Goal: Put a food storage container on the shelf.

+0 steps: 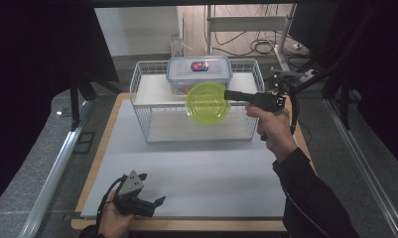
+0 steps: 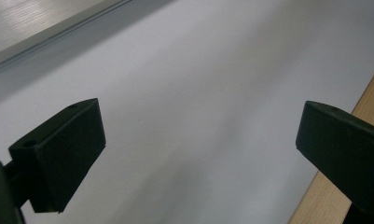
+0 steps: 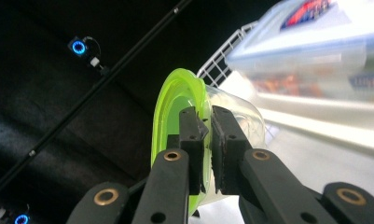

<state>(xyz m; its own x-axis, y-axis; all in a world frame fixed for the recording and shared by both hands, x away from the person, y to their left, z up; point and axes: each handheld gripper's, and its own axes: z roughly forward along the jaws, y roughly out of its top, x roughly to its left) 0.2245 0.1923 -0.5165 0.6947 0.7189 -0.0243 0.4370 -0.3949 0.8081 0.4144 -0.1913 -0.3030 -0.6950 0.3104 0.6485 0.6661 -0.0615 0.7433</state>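
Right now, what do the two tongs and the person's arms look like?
Both are black, pistol-shaped handheld tools. The left tongs carry a grey three-cornered plate on top and end in broad, flat black pads. The right tongs have narrow black pads on black link arms with brass-coloured rivets, and a black cable trails from them. The right arm wears a dark long sleeve.

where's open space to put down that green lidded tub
Widest bare patch: white mat between white wire basket and left gripper. Basket's near floor is also bare; its back holds a clear blue-rimmed box. Right gripper holds the round green-lidded tub above it.
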